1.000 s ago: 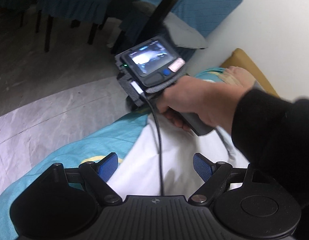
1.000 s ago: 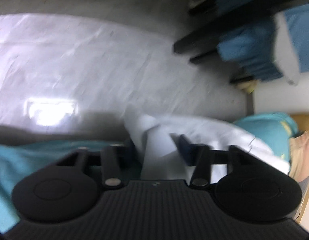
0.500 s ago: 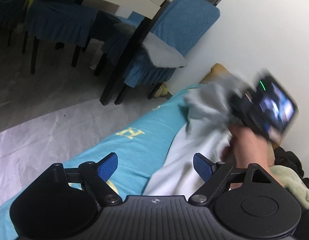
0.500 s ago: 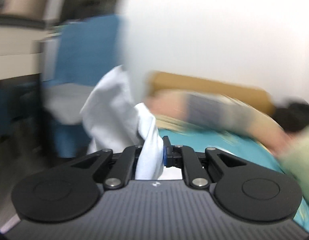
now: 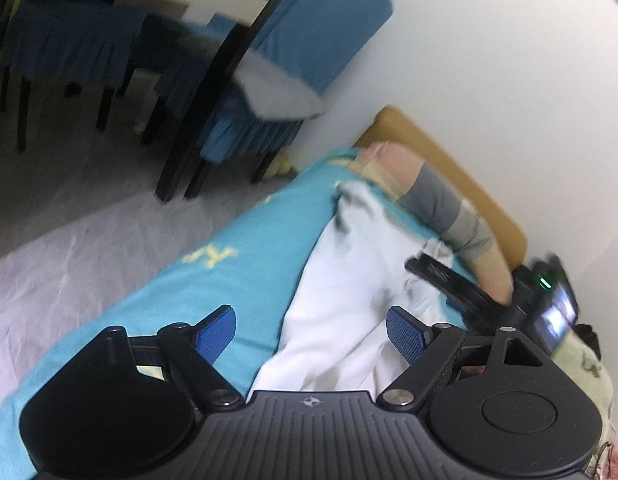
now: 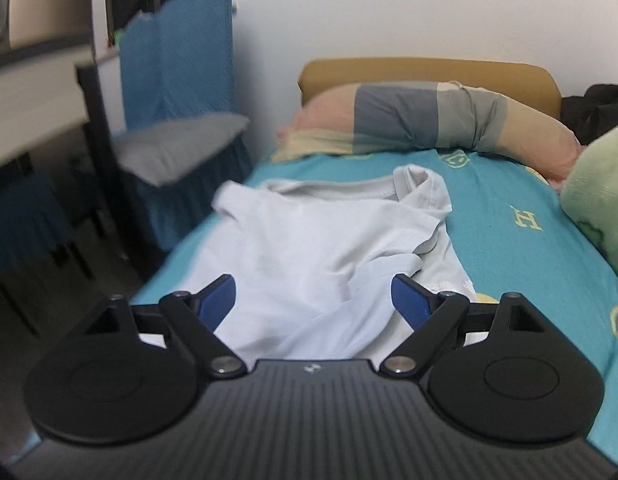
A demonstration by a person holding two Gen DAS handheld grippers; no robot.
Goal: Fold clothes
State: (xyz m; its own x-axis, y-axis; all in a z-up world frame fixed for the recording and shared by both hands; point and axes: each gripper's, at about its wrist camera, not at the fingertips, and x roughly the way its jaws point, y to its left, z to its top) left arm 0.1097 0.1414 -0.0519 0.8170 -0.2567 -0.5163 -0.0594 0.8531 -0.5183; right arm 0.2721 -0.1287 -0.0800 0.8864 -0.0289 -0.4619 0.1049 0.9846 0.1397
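The pale shirt [image 6: 309,248] is lying rumpled on the bed [image 6: 509,248]. Both grippers, left [image 5: 311,330] and right [image 6: 313,300], are hovering with jaws spread, holding nothing; next, probably pinching an edge for folding.

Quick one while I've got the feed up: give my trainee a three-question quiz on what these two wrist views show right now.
1. True or false: the right gripper is clamped on the shirt.
2. What lies across the head of the bed, beyond the shirt's collar? A) a pillow B) a laptop C) a basket
3. Fill in: the shirt lies on a ______-coloured bedsheet.

Key
1. False. Its jaws stand wide open, with the shirt lying loose below and ahead of them. The left gripper is open too.
2. A, the pillow, pink and tan with grey bands.
3. Turquoise, with yellow letter prints.
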